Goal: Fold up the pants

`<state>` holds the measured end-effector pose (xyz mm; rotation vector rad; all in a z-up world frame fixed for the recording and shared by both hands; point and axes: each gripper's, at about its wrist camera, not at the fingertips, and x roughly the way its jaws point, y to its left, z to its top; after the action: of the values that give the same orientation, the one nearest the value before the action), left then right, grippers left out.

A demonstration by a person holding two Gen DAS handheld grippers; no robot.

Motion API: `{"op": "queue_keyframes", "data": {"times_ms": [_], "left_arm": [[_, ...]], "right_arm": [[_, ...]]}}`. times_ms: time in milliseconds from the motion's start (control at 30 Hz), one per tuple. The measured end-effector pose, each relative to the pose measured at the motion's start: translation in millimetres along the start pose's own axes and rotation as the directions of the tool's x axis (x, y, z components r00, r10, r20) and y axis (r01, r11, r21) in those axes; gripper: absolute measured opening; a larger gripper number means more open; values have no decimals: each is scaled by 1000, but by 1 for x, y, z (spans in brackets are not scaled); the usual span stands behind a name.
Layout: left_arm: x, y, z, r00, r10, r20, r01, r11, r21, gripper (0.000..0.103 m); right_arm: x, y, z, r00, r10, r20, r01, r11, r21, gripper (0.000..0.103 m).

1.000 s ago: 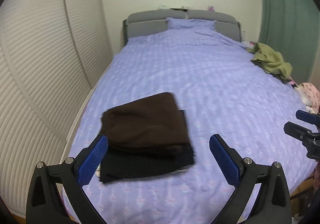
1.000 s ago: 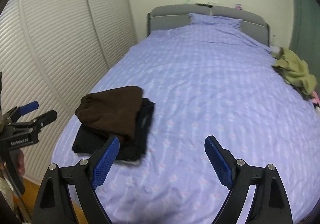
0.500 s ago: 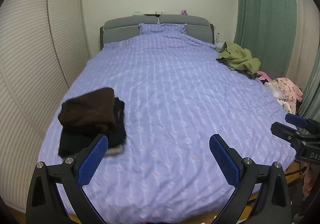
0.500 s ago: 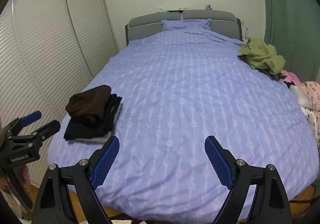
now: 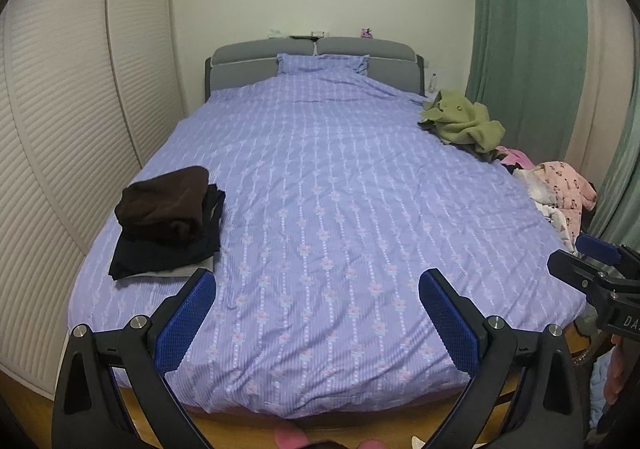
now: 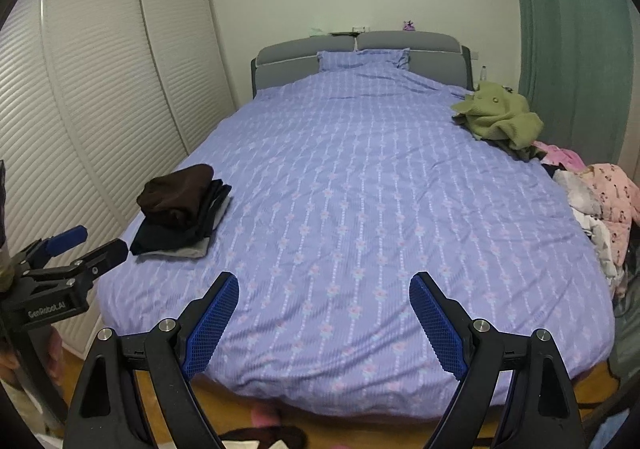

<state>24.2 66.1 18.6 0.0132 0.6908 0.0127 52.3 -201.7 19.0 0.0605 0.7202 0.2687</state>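
A folded stack of pants (image 5: 168,217), brown on top of black and grey, lies near the left edge of the lilac bed (image 5: 340,209); the right wrist view shows the stack (image 6: 180,205) too. My left gripper (image 5: 317,277) hangs open over the foot of the bed, nothing between its blue pads. The right gripper (image 6: 324,281) is likewise open and empty. Each gripper shows in the other's view: the left gripper (image 6: 80,245) at the left edge, the right gripper (image 5: 580,253) at the right edge. Unfolded clothes sit on the right: an olive garment (image 5: 464,121) and pink ones (image 5: 560,185).
Slatted wardrobe doors (image 5: 60,129) run along the left of the bed, a green curtain (image 5: 528,29) hangs on the right. A grey headboard (image 5: 312,53) and a pillow are at the far end. Wooden floor (image 6: 360,433) and pink slippers (image 5: 288,439) lie below the bed's foot.
Both grippers have pulled back from the folded stack and swung right. The stack now lies farther off at the left, and the clothes pile on the right has come into view. Both stayed open.
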Motion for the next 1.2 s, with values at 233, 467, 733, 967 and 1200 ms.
{"op": "queue_keyframes", "data": {"times_ms": [233, 467, 733, 967, 1200], "left_arm": [[-16, -20, -1, 1000, 19, 22, -20, 1000, 11, 103], [-22, -31, -4, 1000, 12, 16, -13, 1000, 25, 103], [-25, -39, -5, 1000, 6, 19, -6, 1000, 27, 103], [-25, -38, -4, 1000, -17, 14, 17, 1000, 26, 103], [-25, -41, -4, 1000, -20, 18, 20, 999, 44, 103]], "right_arm": [[-19, -18, -9, 1000, -13, 14, 13, 1000, 9, 88], [-27, -28, -15, 999, -30, 21, 30, 999, 21, 88], [-32, -34, -19, 999, -38, 22, 38, 999, 27, 88], [-35, -31, -21, 999, -47, 23, 46, 998, 30, 88], [-36, -30, -22, 998, -55, 24, 54, 998, 29, 88]]}}
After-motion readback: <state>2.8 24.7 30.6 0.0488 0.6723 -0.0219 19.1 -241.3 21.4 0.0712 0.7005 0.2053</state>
